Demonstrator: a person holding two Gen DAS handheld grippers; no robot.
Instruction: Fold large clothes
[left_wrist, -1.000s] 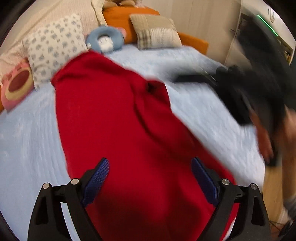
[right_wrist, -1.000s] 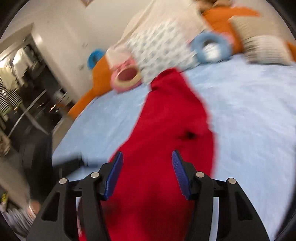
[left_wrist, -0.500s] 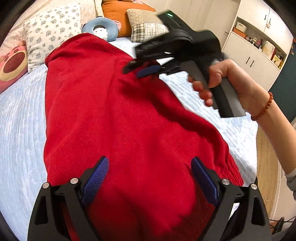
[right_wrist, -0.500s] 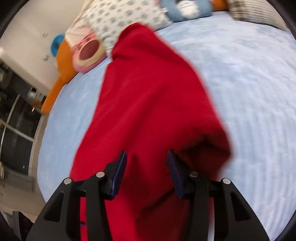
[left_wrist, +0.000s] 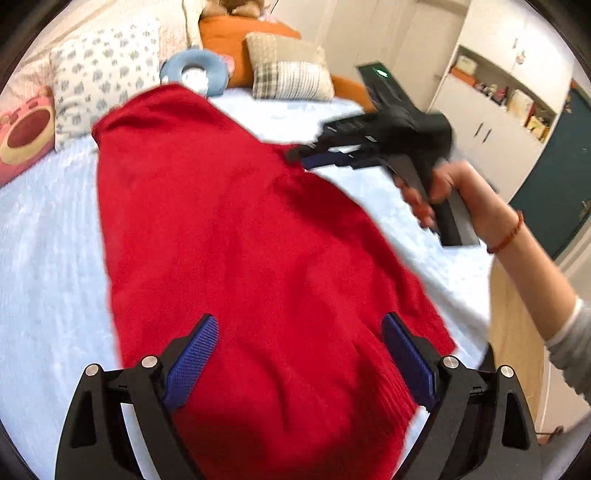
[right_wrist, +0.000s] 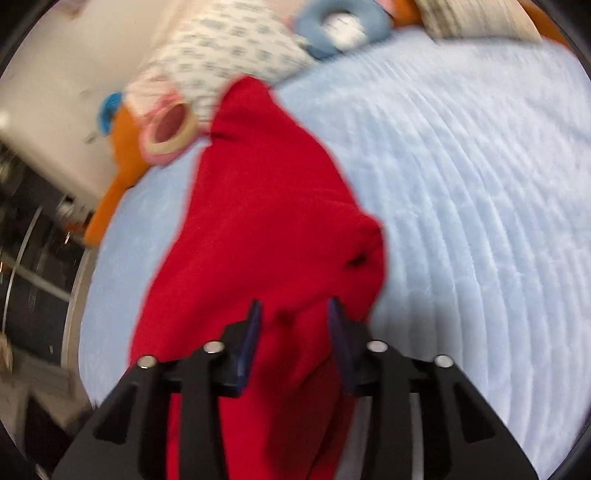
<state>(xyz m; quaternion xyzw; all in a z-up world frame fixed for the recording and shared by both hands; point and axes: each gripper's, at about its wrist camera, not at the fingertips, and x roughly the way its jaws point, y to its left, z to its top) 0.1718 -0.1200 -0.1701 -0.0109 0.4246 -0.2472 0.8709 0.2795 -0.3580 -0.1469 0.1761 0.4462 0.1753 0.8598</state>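
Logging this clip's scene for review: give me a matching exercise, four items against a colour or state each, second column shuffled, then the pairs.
Column one:
1. sweater
2. ring-shaped cushion
3. left gripper
4. bed cover

Column two:
A. pale blue, ribbed
B. jaws wide apart above the cloth
C. red, spread over the bed
D. blue with a white centre, by the pillows

Pairs: 1-C, 2-D, 3-B, 4-A
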